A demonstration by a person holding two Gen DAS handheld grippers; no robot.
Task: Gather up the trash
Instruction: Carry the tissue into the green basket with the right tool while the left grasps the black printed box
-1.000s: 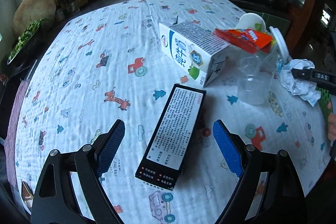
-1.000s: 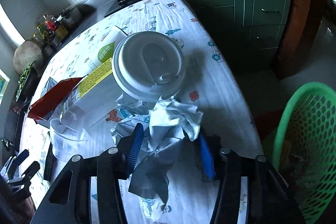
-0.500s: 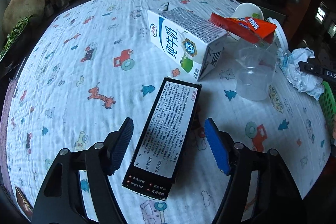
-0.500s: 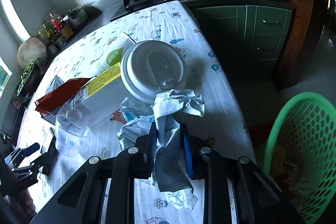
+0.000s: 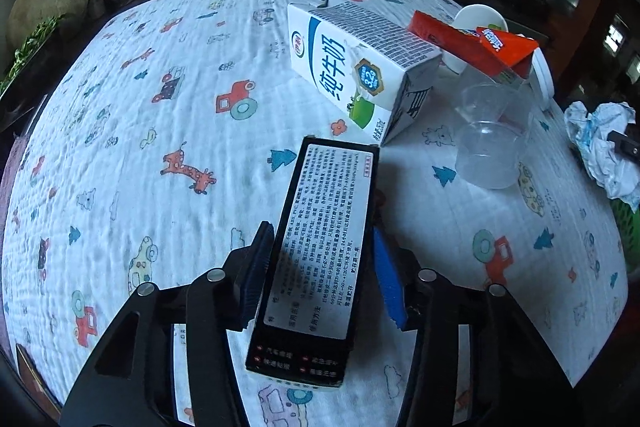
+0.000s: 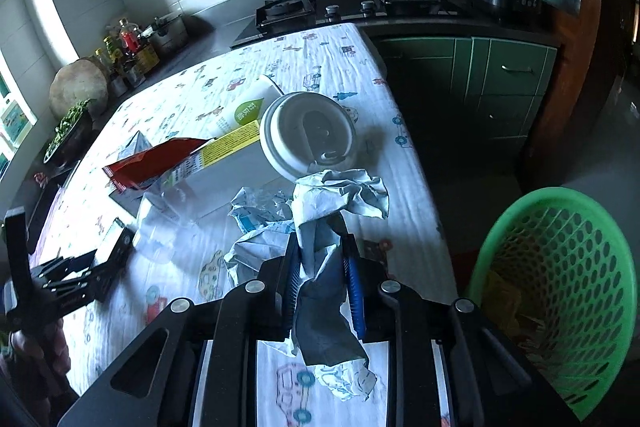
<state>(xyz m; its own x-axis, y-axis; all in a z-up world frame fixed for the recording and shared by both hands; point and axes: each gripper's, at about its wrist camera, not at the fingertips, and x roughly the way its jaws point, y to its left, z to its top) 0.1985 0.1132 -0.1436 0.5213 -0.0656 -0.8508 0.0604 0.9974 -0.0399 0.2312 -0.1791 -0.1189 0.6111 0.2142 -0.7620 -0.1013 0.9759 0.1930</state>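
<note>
My left gripper is shut on a long black box with a white text label, lying on the patterned tablecloth. My right gripper is shut on crumpled white paper, lifted slightly at the table's right edge; the paper also shows in the left wrist view. A green mesh basket stands on the floor to the right of the table. The left gripper and black box appear at the left of the right wrist view.
A white milk carton, a red and orange carton, a clear plastic cup and a white lidded cup lie on the table. A stove and green cabinets stand behind.
My left gripper moved forward and closed on the black box. My right gripper closed on the crumpled paper and lifted it a little.
</note>
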